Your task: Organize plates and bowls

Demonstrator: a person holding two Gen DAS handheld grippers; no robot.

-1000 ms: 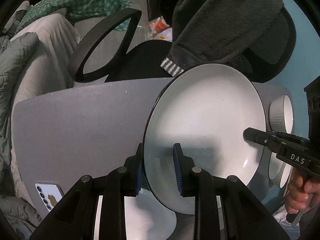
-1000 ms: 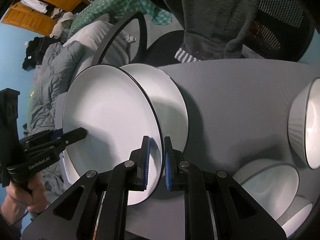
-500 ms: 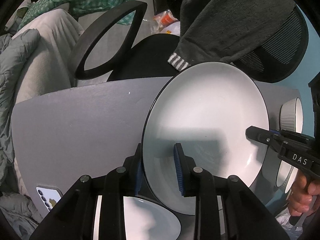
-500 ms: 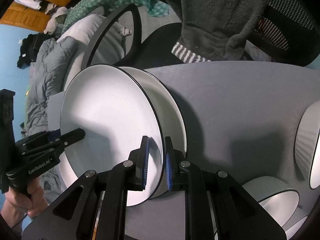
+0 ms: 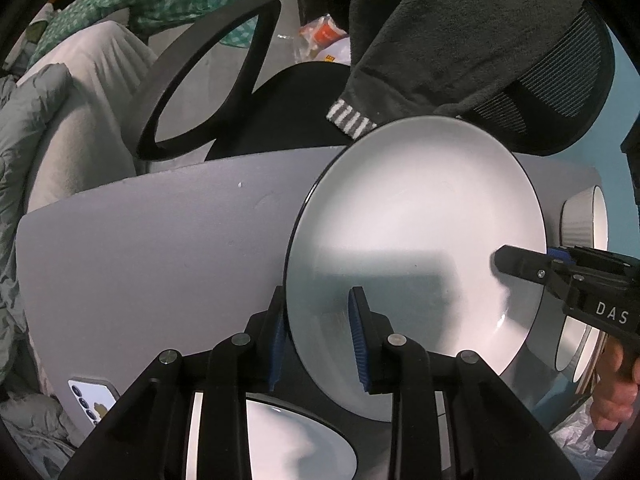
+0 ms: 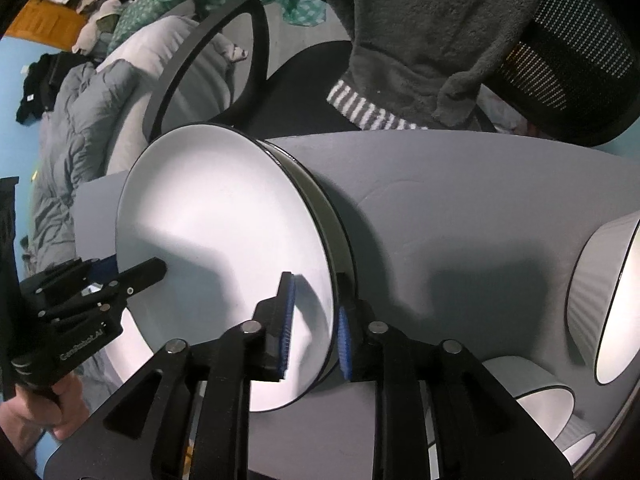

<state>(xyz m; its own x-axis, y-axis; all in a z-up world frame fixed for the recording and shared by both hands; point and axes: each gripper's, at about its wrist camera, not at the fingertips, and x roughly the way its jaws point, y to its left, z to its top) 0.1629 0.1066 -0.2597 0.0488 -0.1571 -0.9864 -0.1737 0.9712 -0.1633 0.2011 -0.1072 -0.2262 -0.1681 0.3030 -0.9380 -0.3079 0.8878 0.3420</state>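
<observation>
A white plate with a thin black rim (image 5: 416, 248) is held between both grippers, low over a second like plate (image 6: 334, 216) on the grey table (image 5: 160, 248). My left gripper (image 5: 318, 340) straddles its near rim with jaws parted wider than the rim. My right gripper (image 6: 314, 320) straddles the opposite rim, jaws also parted around it. The plate shows in the right wrist view (image 6: 216, 224). A ribbed white bowl (image 6: 608, 304) lies on its side at the right.
Another plate (image 5: 296, 444) lies under the left gripper. More white bowls (image 6: 536, 396) sit at the right table edge. A phone (image 5: 94, 398) lies at the table's left corner. A black office chair (image 5: 280, 112) with a dark garment stands behind the table.
The held plate has come down onto the plate on the table. Both pairs of jaws have widened from a tight clamp on the rim.
</observation>
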